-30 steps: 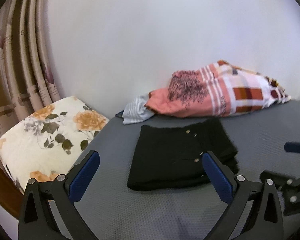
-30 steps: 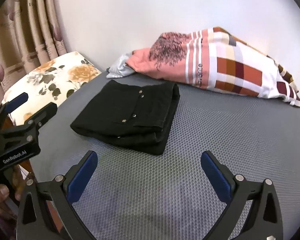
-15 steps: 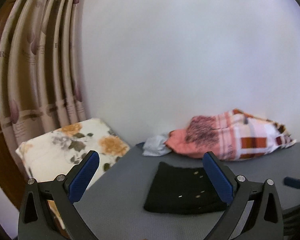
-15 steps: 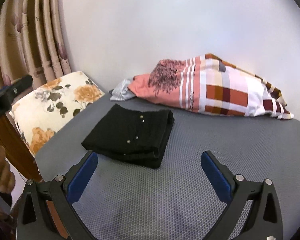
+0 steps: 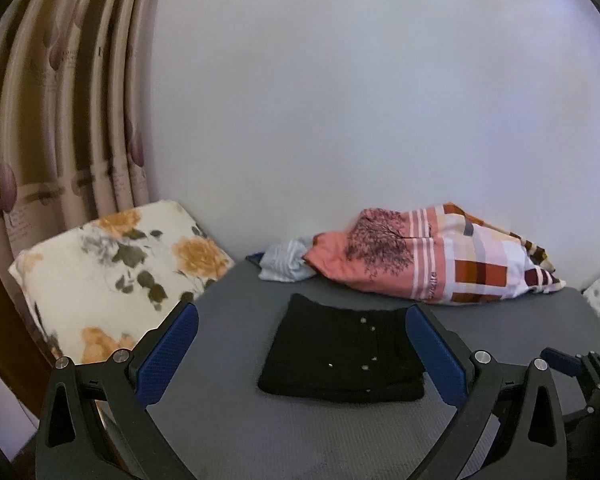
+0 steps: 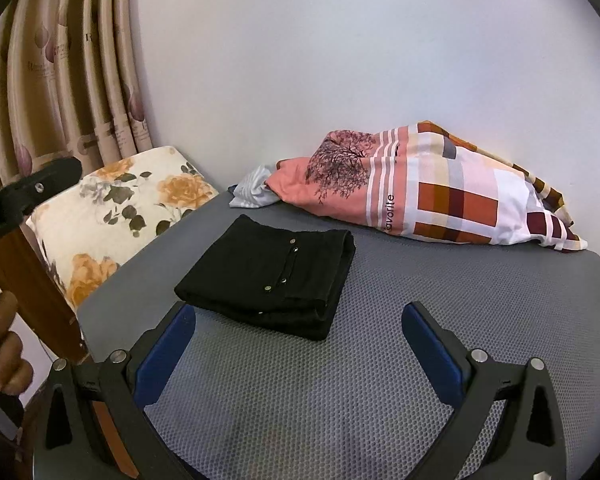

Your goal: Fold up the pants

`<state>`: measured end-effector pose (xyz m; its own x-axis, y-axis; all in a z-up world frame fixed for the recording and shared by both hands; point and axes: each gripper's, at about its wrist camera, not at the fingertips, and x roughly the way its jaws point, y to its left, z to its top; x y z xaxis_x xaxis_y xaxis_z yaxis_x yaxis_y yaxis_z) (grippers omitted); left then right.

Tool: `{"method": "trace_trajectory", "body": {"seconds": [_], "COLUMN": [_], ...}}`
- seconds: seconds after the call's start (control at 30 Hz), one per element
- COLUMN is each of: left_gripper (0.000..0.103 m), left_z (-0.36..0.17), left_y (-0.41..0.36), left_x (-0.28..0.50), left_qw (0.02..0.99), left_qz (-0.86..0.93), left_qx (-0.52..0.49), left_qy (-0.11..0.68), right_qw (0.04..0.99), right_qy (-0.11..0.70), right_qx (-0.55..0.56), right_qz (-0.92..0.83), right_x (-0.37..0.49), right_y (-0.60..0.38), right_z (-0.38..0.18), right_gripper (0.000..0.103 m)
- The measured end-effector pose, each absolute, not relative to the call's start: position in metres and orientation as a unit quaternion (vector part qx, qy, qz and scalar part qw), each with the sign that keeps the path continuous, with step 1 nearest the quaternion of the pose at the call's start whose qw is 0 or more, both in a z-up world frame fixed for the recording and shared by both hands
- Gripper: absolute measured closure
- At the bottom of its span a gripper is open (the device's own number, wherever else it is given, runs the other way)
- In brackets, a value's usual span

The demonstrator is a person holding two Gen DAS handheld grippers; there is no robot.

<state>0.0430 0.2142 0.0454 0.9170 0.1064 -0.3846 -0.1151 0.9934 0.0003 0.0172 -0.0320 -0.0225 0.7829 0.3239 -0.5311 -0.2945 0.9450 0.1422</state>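
The black pants [image 5: 341,350] lie folded into a compact rectangle on the grey mesh surface [image 5: 236,432], small metal buttons facing up. They also show in the right wrist view [image 6: 272,274], left of centre. My left gripper [image 5: 301,354] is open and empty, held back from the pants and above the surface. My right gripper [image 6: 300,350] is open and empty, just short of the pants' near edge. The right gripper's body [image 5: 579,372] shows at the lower right of the left wrist view. The left gripper's body [image 6: 24,196] shows at the left of the right wrist view.
A floral cushion [image 5: 112,272] sits at the surface's left edge, with a curtain [image 5: 60,120] behind it. A pink and checked pillow [image 6: 427,192] and a pale striped cloth [image 6: 254,192] lie along the white back wall. A wooden frame [image 6: 32,280] borders the left side.
Both grippers have pulled back and risen from the folded pants, which look smaller and farther away. Both stay open. The pants have not moved.
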Motion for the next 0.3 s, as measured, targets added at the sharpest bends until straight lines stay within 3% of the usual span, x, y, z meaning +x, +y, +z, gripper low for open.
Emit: {"method": "trace_trajectory", "body": {"seconds": [0.3], "left_gripper": [0.000], "left_z": [0.031], "left_y": [0.211], "left_x": [0.051], "left_qw": [0.974], "left_qz": [0.065], "left_qx": [-0.016], "left_qy": [0.216], "right_qw": [0.941], "right_qy": [0.296], "right_qx": [0.019], "right_qz": [0.165], "right_x": [0.015], "right_y": [-0.026], "right_z": [-0.029], "right_gripper": [0.000]}}
